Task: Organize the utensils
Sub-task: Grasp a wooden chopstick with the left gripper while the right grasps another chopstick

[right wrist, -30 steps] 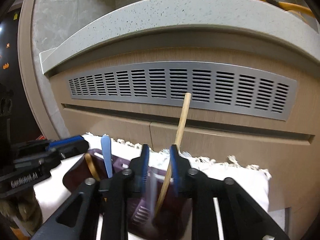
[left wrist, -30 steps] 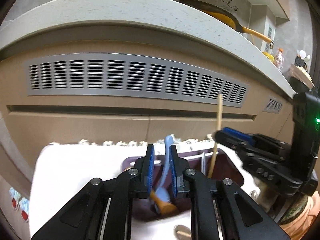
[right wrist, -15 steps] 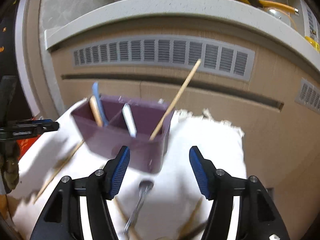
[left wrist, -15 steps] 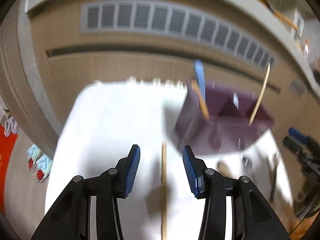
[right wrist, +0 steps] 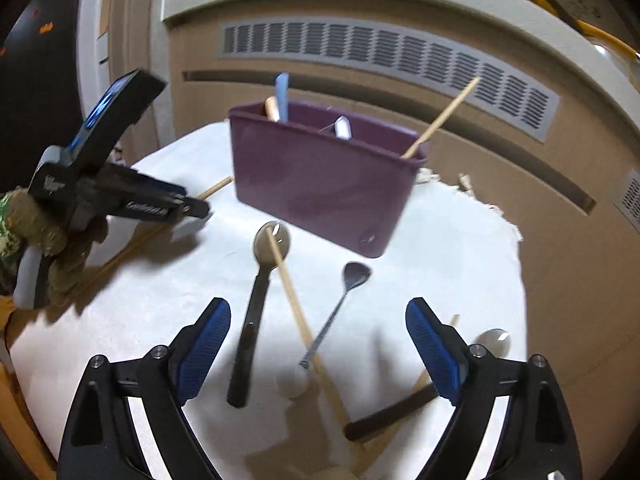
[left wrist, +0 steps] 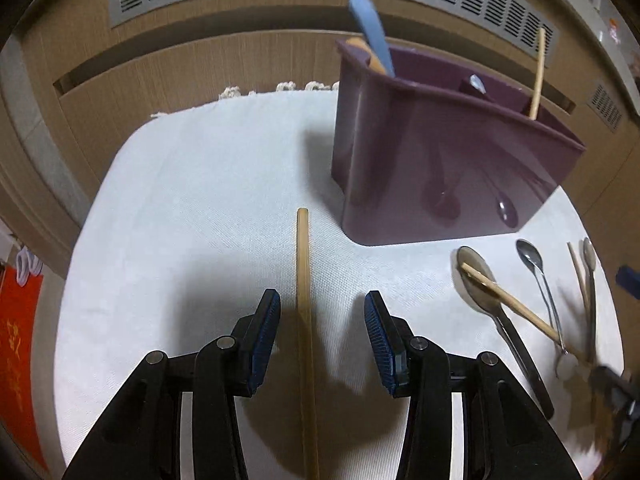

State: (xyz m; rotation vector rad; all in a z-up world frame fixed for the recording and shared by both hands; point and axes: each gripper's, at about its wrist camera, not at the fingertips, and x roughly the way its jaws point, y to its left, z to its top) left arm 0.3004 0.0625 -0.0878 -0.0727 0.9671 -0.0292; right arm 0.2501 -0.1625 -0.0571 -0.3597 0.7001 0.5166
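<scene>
Behind your work runs a brown cabinet front with a long grey vent grille (right wrist: 384,56). Below it the bench (left wrist: 200,200) wears a white cloth. On the cloth stands the purple caddy (left wrist: 440,168), holding a blue-handled utensil (left wrist: 372,36) at its left end and a single chopstick (left wrist: 537,76) leaning at its right end.

Your left claw (left wrist: 322,336) is spread open, hanging over a loose chopstick (left wrist: 305,320) that lies flat between its pads (left wrist: 264,336) — neither pad touches it. Your right claw (right wrist: 318,354) is also wide open, above the scattered pieces in front of the caddy: a black-handled spoon (right wrist: 256,312), another chopstick (right wrist: 296,316) lying across that spoon's bowl, and a slim metal teaspoon (right wrist: 340,304) — its handle end crosses that chopstick. A further spoon (right wrist: 492,340) lies near the right pad, partly hidden.
</scene>
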